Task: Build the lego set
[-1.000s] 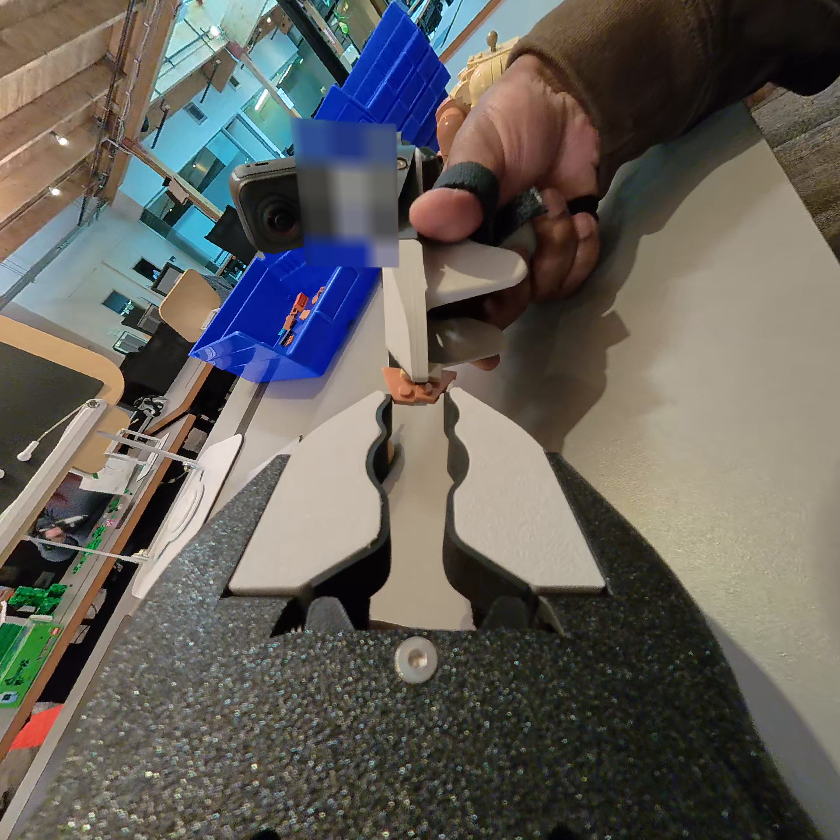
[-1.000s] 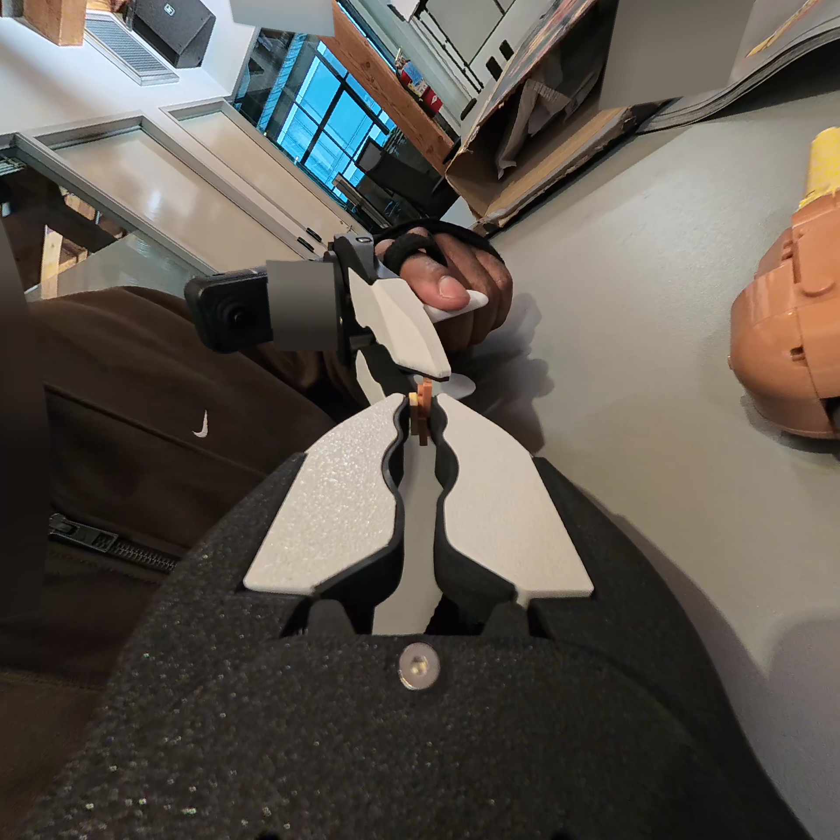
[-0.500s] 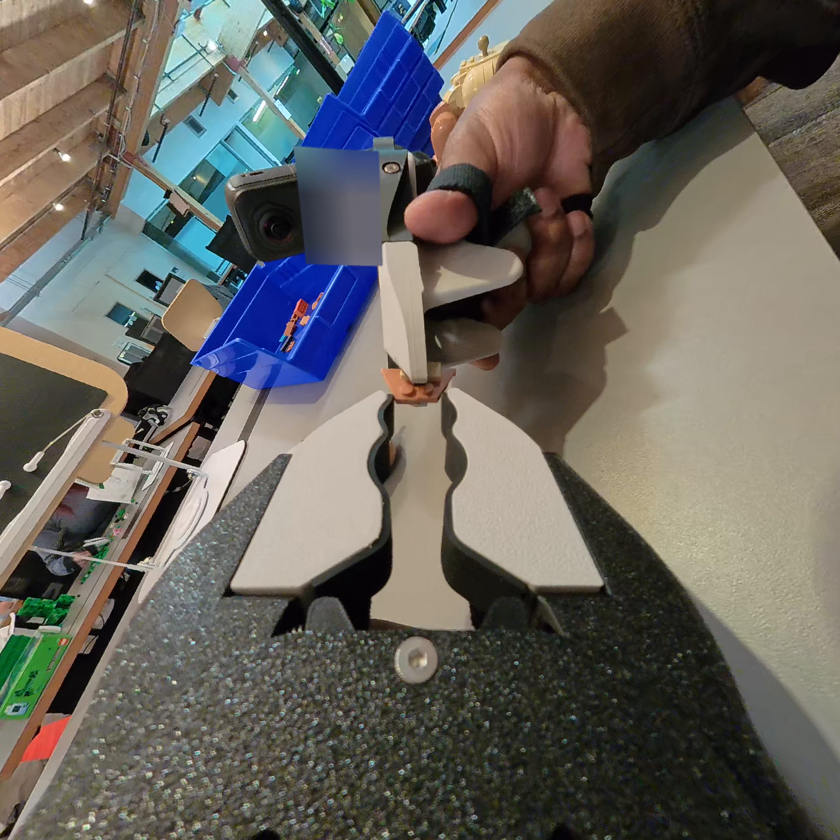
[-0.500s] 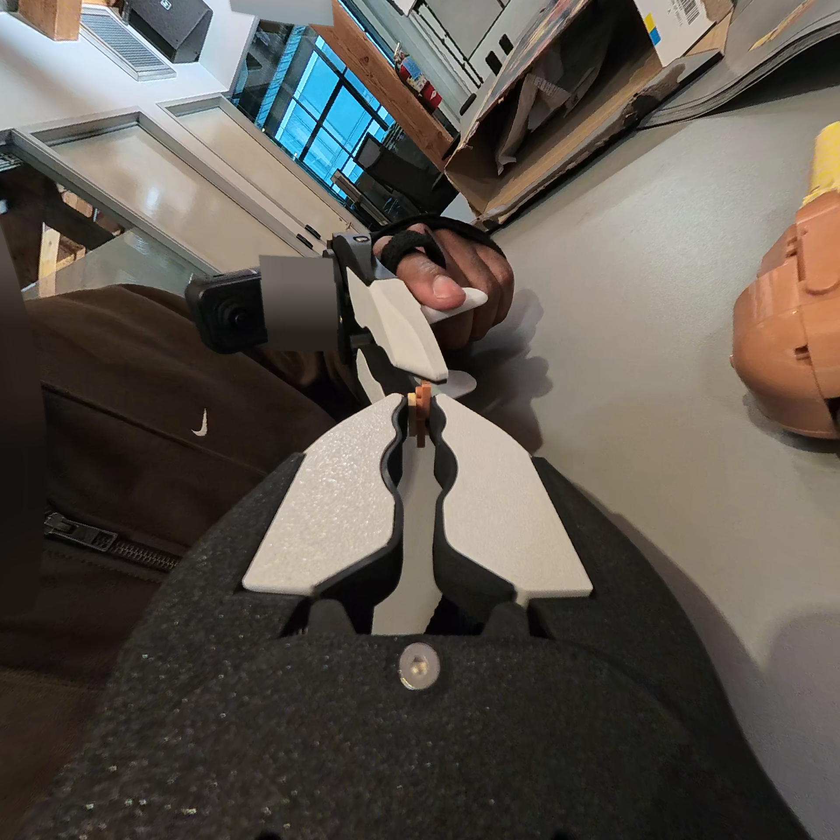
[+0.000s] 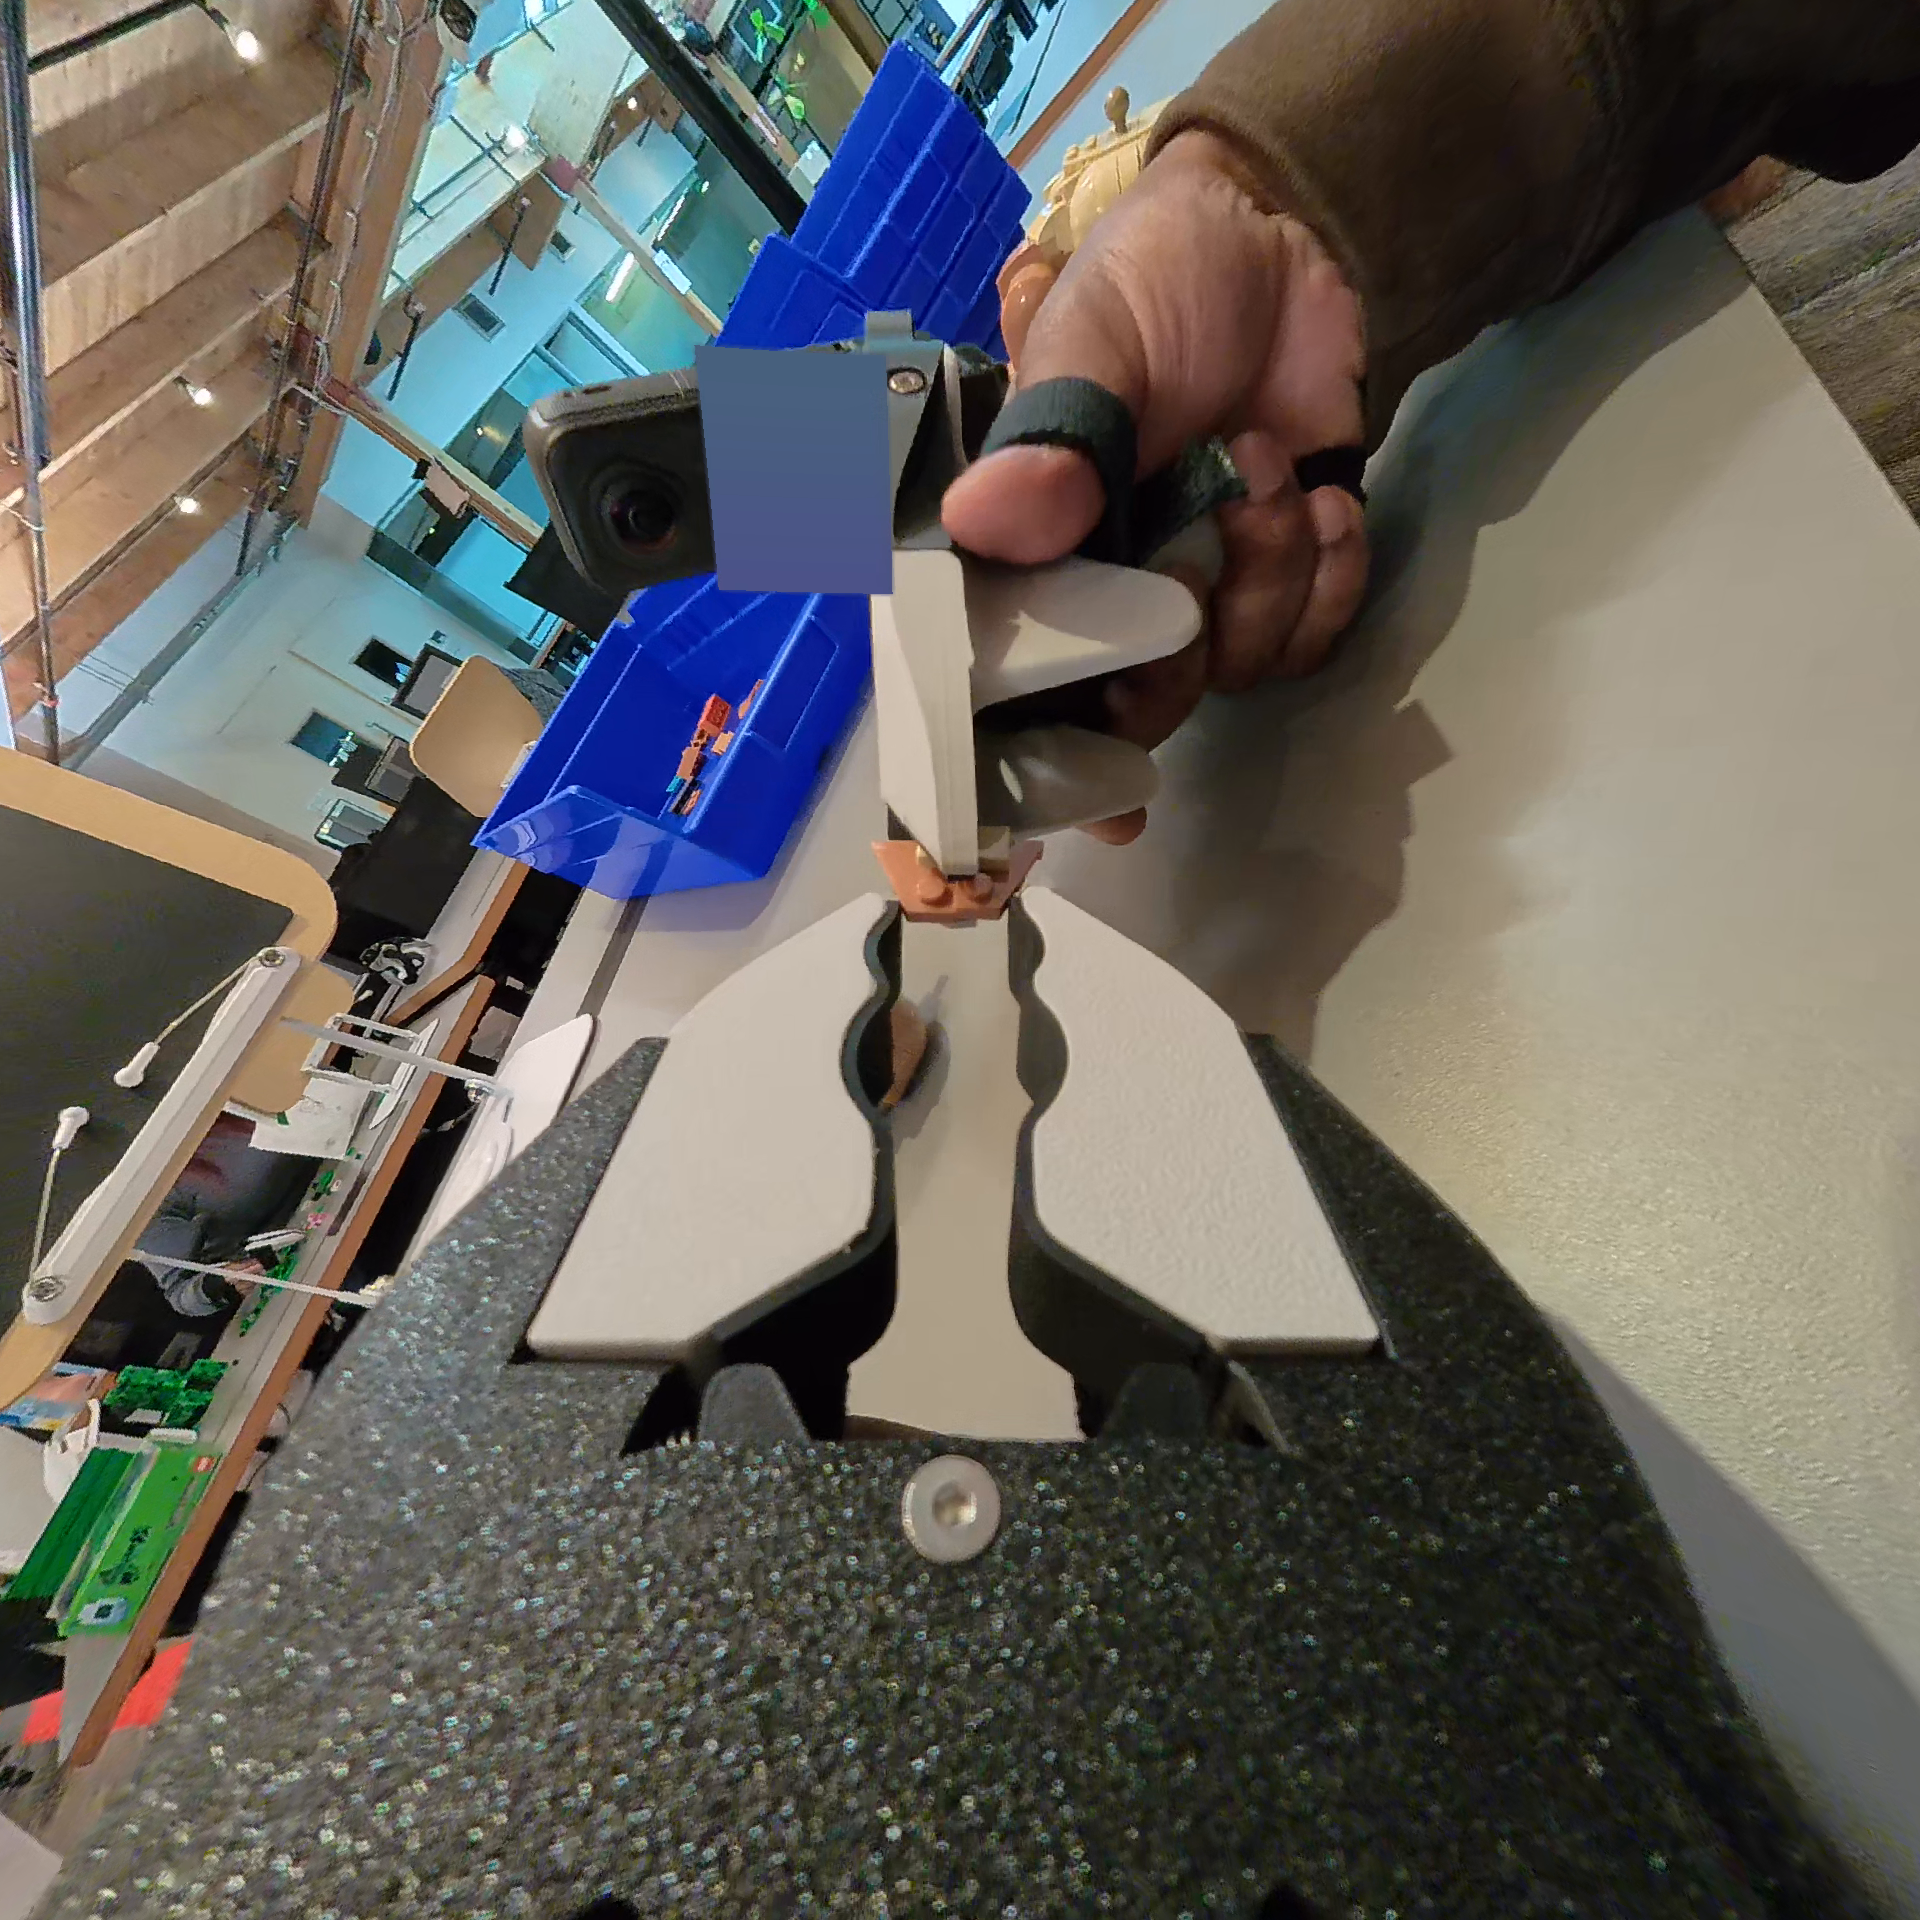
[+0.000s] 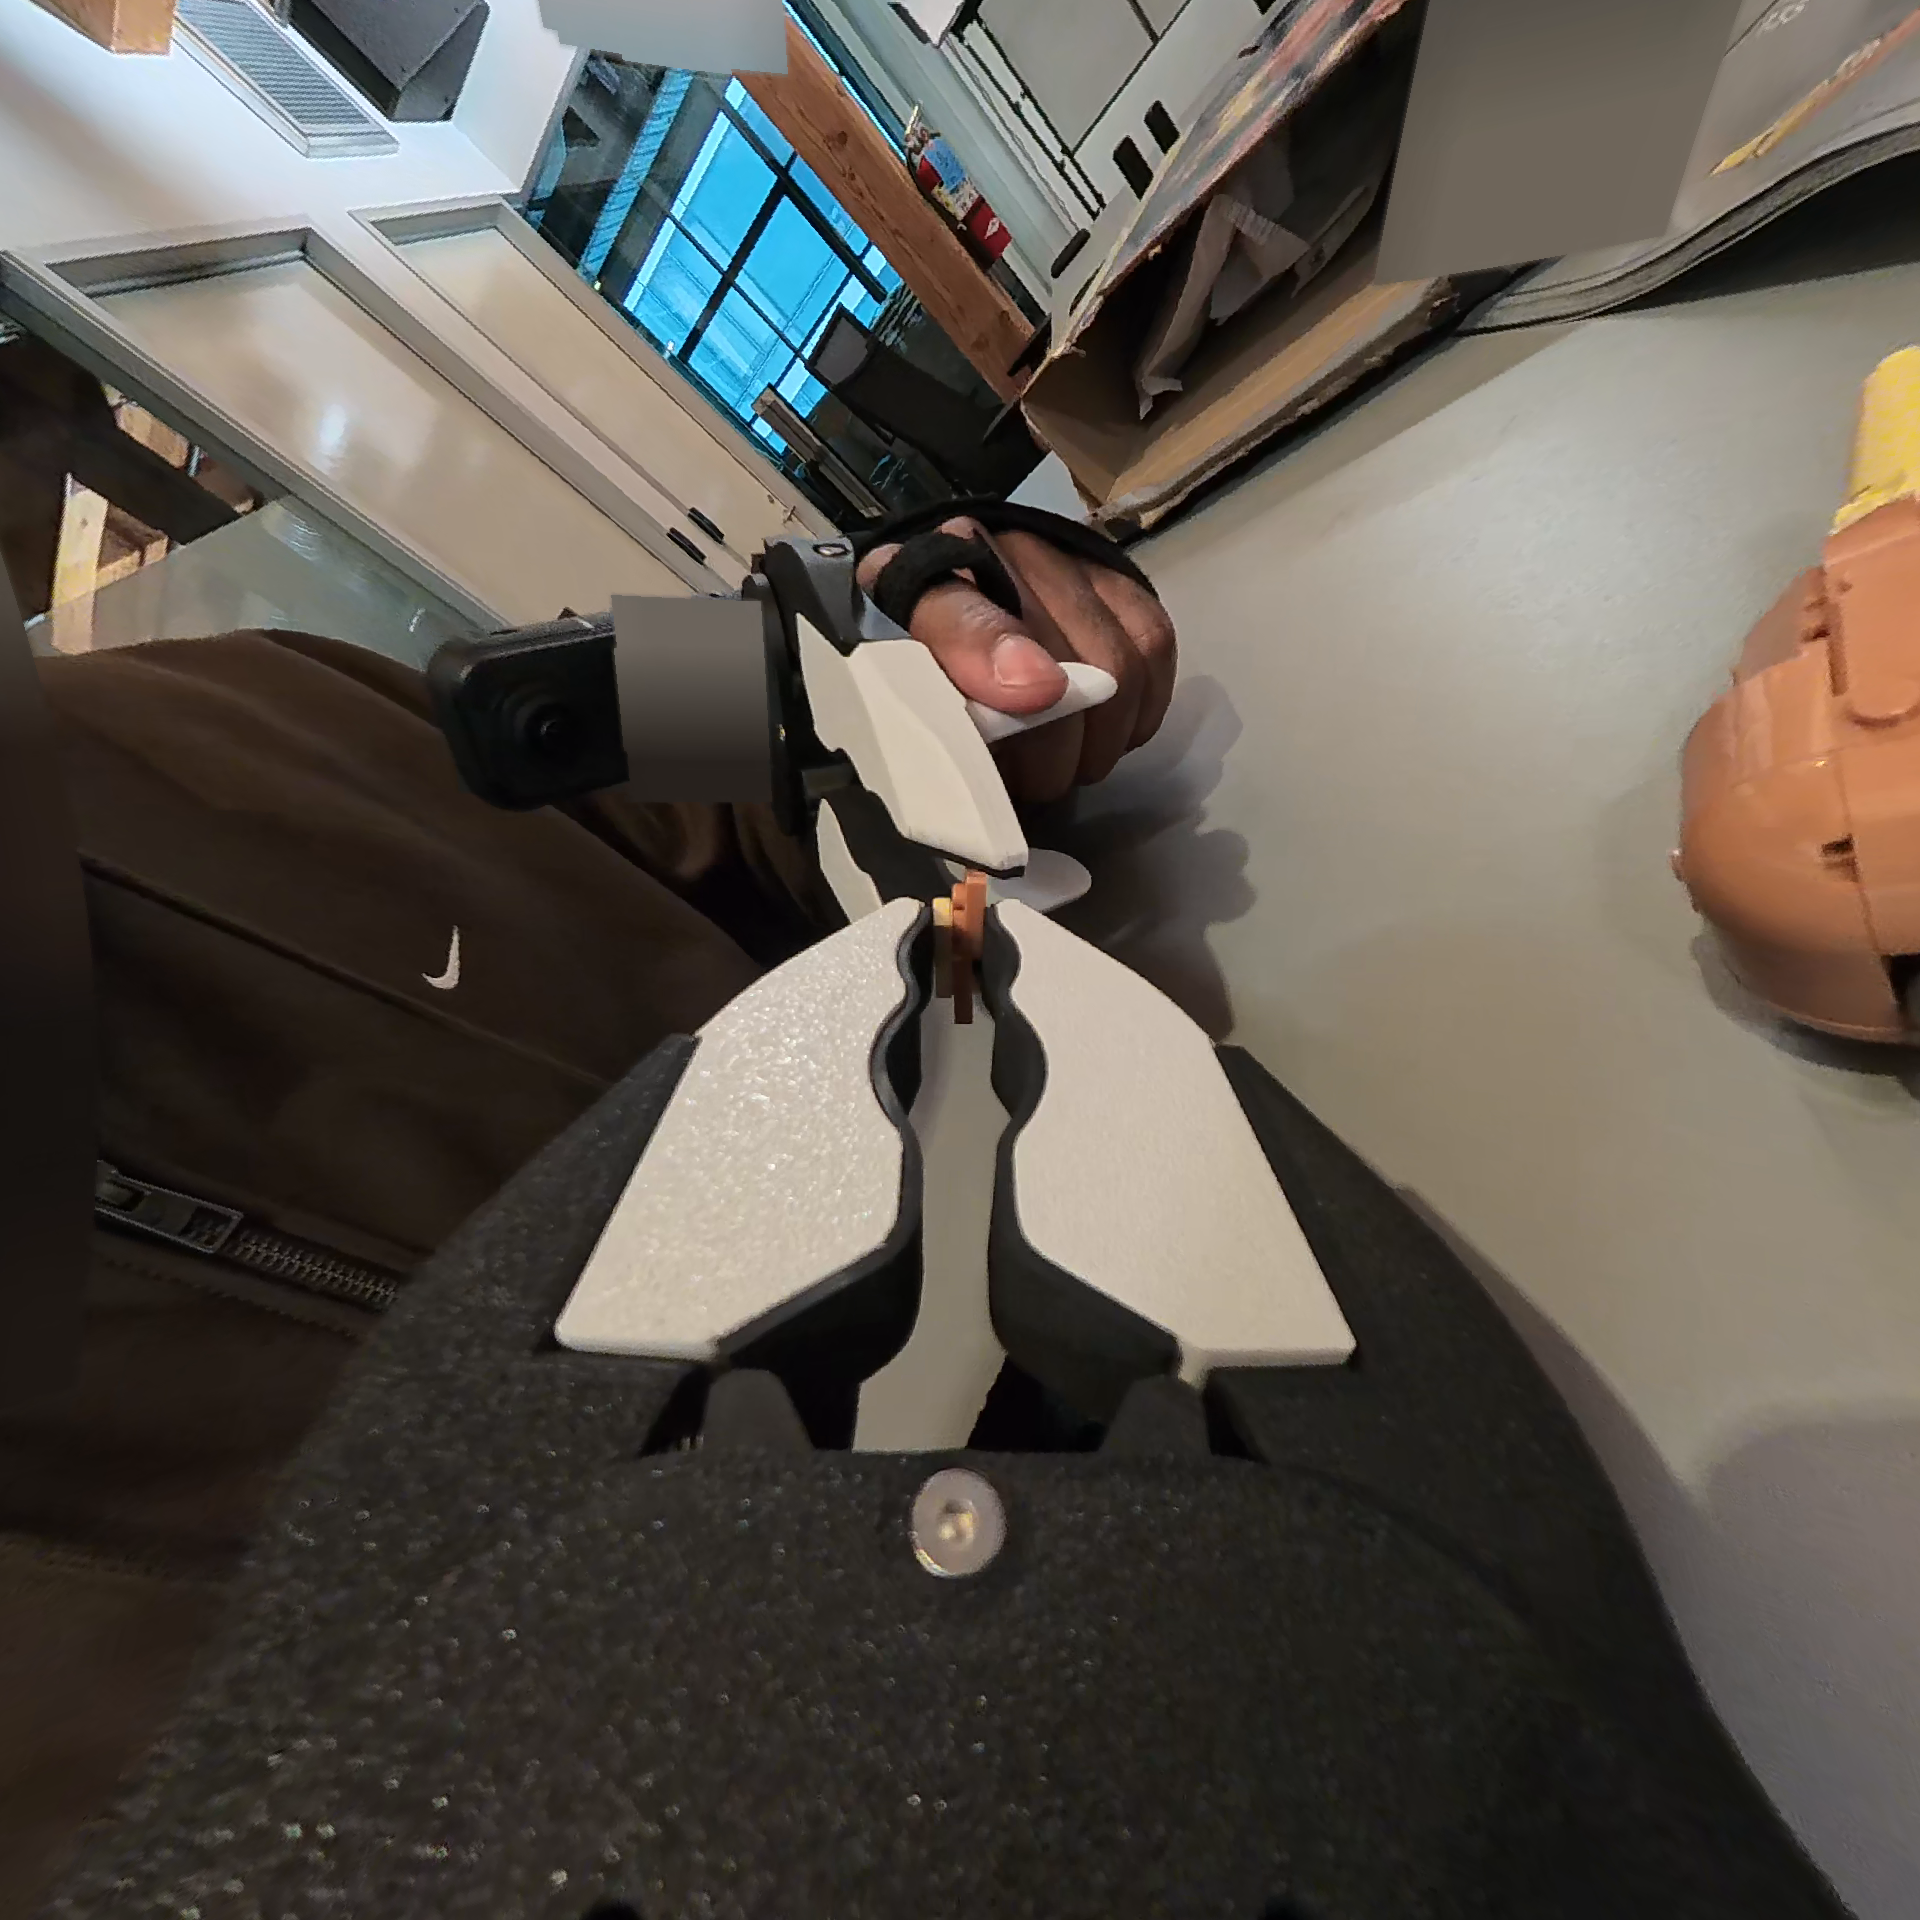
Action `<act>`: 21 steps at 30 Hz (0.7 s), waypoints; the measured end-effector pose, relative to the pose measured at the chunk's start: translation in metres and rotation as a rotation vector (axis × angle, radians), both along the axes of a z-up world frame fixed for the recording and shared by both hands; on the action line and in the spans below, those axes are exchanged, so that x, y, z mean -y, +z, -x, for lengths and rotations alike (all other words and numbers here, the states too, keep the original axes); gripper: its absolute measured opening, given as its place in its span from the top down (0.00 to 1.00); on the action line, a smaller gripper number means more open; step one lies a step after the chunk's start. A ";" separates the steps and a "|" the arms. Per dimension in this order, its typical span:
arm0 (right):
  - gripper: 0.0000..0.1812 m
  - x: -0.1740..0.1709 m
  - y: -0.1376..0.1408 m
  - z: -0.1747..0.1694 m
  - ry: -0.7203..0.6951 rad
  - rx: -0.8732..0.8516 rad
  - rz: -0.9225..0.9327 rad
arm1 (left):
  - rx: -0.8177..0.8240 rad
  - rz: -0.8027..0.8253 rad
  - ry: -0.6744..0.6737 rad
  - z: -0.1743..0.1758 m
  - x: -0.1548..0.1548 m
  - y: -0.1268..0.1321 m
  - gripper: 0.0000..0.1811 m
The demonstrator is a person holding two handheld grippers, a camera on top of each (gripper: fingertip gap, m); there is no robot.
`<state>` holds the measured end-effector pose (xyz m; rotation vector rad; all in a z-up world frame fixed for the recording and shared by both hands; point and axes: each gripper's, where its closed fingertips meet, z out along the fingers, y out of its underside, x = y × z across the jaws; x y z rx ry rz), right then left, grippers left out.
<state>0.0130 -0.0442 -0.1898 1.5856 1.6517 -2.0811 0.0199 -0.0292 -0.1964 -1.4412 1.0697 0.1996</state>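
Observation:
A small brown lego plate [image 5: 951, 896] is held above the grey table [image 5: 1610, 987] between both grippers. My left gripper [image 5: 954, 914] has its tips against the plate's two side edges, with a narrow gap between the fingers. My right gripper [image 6: 961, 920] is shut on the same plate [image 6: 971, 940], seen edge-on with a small tan piece against it. In the left wrist view the right gripper [image 5: 940, 842] comes down onto the plate from above. In the right wrist view the left gripper [image 6: 1023, 873] meets the plate's far end. A small brown piece [image 5: 909, 1049] shows by my left finger's inner curve.
Blue bins [image 5: 665, 769] with loose small bricks stand at the table's far left. A large tan lego model [image 6: 1808, 852] sits to the right, and it also shows behind the hand in the left wrist view [image 5: 1091, 171]. A cardboard box [image 6: 1247, 343] and an open booklet [image 6: 1829, 177] lie beyond. The grippers are tip to tip, or close to it.

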 end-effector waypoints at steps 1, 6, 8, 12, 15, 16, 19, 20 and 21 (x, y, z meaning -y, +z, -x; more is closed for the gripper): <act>0.95 0.000 0.000 0.000 -0.001 -0.004 -0.006 | -0.004 -0.005 0.002 0.000 0.000 0.000 0.89; 0.95 0.000 0.001 0.002 -0.011 -0.017 -0.023 | -0.004 -0.015 0.009 0.002 -0.001 0.001 0.89; 0.96 0.000 0.002 0.002 -0.010 -0.018 -0.022 | -0.005 -0.019 0.006 0.002 0.000 0.002 0.89; 0.96 0.000 0.001 0.002 -0.014 -0.018 -0.022 | -0.013 -0.028 0.005 0.003 -0.001 0.001 0.89; 0.96 0.000 0.000 0.002 -0.012 -0.011 -0.014 | -0.028 -0.034 0.001 0.003 0.000 0.001 0.89; 0.96 0.001 0.000 0.002 -0.011 -0.010 -0.012 | -0.032 -0.037 0.000 0.003 0.000 0.001 0.89; 0.96 0.001 0.001 0.002 -0.004 -0.009 0.005 | -0.034 -0.047 -0.008 0.003 0.000 0.001 0.89; 0.96 0.001 0.001 0.002 -0.005 -0.010 0.010 | -0.030 -0.047 -0.008 0.003 0.000 0.002 0.89; 0.96 0.001 0.002 0.002 -0.005 -0.010 0.015 | -0.024 -0.047 -0.010 0.003 0.000 0.002 0.89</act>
